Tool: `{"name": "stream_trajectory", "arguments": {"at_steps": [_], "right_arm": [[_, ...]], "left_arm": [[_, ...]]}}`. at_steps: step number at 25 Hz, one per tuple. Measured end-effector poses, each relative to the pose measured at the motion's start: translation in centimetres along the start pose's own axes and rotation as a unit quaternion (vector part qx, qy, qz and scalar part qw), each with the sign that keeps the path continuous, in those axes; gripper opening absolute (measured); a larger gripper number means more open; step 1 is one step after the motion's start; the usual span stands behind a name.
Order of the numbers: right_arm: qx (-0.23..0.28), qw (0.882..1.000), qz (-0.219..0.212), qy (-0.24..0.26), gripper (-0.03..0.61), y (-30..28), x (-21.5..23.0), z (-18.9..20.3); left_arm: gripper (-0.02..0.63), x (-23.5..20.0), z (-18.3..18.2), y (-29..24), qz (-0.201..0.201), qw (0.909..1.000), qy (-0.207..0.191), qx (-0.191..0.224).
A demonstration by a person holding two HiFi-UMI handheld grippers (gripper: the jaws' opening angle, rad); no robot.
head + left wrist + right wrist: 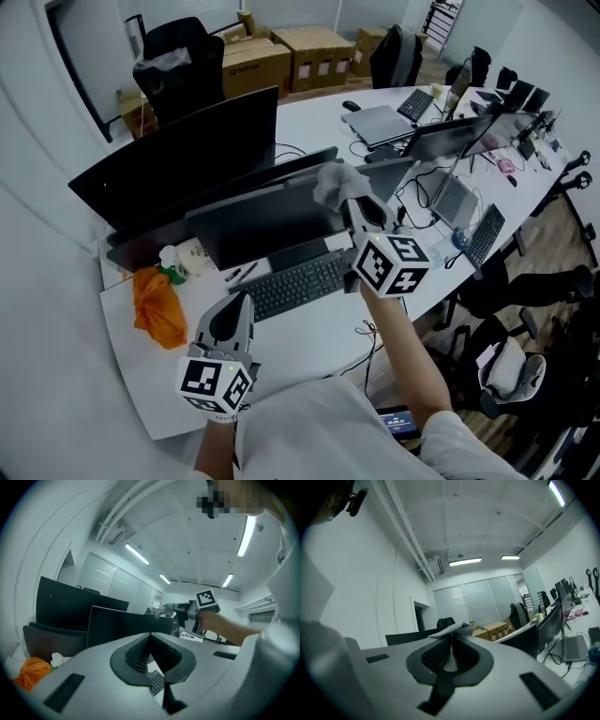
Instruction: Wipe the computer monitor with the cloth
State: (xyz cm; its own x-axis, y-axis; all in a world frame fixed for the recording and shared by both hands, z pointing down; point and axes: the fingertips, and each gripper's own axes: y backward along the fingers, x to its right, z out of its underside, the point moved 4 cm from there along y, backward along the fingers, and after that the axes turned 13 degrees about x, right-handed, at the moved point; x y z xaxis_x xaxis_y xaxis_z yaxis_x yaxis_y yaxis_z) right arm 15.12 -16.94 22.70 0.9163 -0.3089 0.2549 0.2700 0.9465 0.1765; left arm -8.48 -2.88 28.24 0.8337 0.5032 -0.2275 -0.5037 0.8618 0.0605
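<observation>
Two jaws, right gripper [450, 644] — clamping cloth [336, 180] | tuft beyond tips, beside monitor [267, 225]

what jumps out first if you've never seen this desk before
The right gripper stands out first: it is shut on a grey cloth held at the top right edge of the front monitor. Next is a crumpled orange bag on the white desk, left of the keyboard. The left gripper is low near the keyboard, jaws together and empty.
</observation>
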Motion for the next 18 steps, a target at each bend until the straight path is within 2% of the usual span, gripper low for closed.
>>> {"name": "stream_trajectory", "arguments": {"at_steps": [11, 18], "right_arm": [[0.019, 0.993, -0.051, 0.1, 0.018, 8.2, 0.1, -3.0], [-0.007, 0.989, -0.07, 0.131, 0.018, 13.7, 0.1, -0.5]], "left_arm": [[0.018, 1.0, -0.3, -0.4, 0.011, 0.9999, -0.006, 0.009], [0.019, 1.6, 0.8, 0.7, 0.016, 0.9999, -0.006, -0.001]]}}
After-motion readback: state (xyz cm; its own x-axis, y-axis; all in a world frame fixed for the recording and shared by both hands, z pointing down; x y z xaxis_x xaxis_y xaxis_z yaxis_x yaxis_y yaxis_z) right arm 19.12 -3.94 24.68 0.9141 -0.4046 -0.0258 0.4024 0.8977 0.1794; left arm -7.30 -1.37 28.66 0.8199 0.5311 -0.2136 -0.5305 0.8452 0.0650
